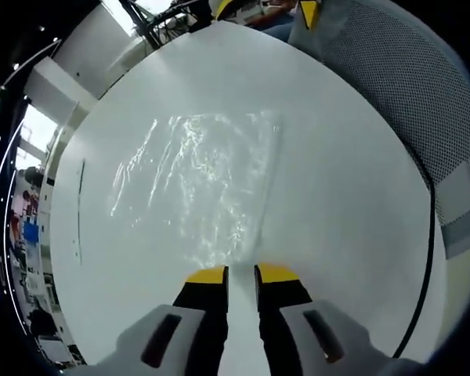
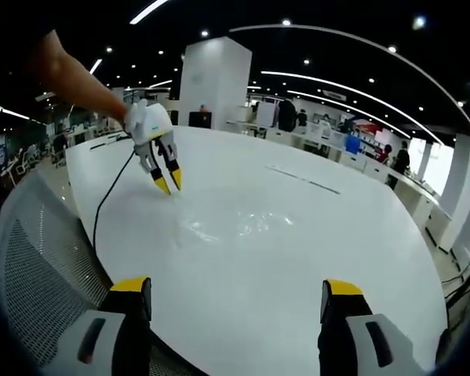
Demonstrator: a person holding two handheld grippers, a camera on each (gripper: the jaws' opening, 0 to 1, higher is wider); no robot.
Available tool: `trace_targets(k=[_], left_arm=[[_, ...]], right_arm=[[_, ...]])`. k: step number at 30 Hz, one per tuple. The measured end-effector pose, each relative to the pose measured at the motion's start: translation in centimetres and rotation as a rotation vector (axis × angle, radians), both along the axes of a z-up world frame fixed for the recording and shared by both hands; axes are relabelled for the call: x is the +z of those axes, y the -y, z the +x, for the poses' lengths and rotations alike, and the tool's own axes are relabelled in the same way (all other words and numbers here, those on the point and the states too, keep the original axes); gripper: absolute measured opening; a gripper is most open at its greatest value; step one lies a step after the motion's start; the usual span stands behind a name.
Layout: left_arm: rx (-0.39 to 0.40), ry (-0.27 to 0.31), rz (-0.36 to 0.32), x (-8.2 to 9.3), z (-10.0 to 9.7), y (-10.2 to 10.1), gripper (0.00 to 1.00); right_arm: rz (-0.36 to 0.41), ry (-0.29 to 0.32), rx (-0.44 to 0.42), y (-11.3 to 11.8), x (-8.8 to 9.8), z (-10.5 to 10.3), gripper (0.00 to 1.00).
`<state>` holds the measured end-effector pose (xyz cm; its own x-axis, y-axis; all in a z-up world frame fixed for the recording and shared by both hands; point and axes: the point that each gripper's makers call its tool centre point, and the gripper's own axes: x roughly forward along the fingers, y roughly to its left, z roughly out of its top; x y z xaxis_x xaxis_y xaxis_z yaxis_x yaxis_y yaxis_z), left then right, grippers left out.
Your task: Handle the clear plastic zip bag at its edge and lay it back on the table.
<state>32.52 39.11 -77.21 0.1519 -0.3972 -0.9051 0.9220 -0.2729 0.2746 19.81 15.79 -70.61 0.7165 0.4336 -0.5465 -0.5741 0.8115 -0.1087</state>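
My left claw [image 1: 241,272] hangs over the white table [image 1: 352,204], its two yellow-tipped jaws close together with a thin strip of table showing between them and nothing held. Just ahead of those tips lies the clear plastic zip bag [image 1: 196,184], flat on the tabletop, crinkled and catching the light. Its near edge sits right in front of my jaws; I cannot tell whether the tips touch it. Beyond the bag a thin dark line [image 1: 80,207] marks the table surface off to the left of my claw. To the right, past the table's edge, I see the grey mesh back of a chair [image 1: 407,86].

My right claw [image 2: 239,294] is held well back from the bag, jaws spread wide apart and empty, at the near edge of the table [image 2: 298,258]. From here the bag [image 2: 235,223] is a faint glossy patch straight ahead. My left claw [image 2: 169,182] shows beyond it and to the left, pointing down at the bag's far edge, with my arm [image 2: 78,74] behind it and a black cable [image 2: 106,200] trailing toward the mesh chair [image 2: 39,258] beside my right claw.
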Motion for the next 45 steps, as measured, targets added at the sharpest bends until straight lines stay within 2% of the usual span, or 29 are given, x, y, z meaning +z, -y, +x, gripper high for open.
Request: trace_targets(k=[6,9,15,18,23,28,35,45], left_arm=[[-0.011,-0.037,0.031,-0.63,-0.11,-0.24,0.09],[-0.012,-0.039,0.024,-0.5,0.17,-0.08,0.09],[-0.025,-0.104,0.051,-0.67,-0.19,-0.03,0.05],[-0.003,-0.154,0.058,-0.57,-0.34,0.1,0.05],[0.037,-0.193,0.063,-0.55,-0.26,0.18,0.05],[0.05,-0.195,0.061,-0.64,-0.36,0.05,0.03],[0.054,-0.164,0.052,-0.63,-0.42,0.05,0.0],[0.065,-0.138,0.086,-0.63,-0.78,0.12,0.0]], right_arm=[[-0.005,-0.001,0.0,0.05,-0.07,0.0,0.9],[-0.007,-0.002,0.0,0.07,-0.1,0.0,0.89],[-0.014,-0.009,0.005,0.02,-0.26,-0.07,0.89],[-0.017,-0.01,0.008,-0.02,-0.29,-0.09,0.89],[-0.019,-0.01,0.005,0.05,-0.32,-0.07,0.89],[-0.018,-0.008,0.001,0.09,-0.29,-0.03,0.89],[-0.018,-0.008,0.003,0.04,-0.27,-0.08,0.88],[-0.03,-0.009,0.017,-0.08,-0.29,-0.16,0.88]])
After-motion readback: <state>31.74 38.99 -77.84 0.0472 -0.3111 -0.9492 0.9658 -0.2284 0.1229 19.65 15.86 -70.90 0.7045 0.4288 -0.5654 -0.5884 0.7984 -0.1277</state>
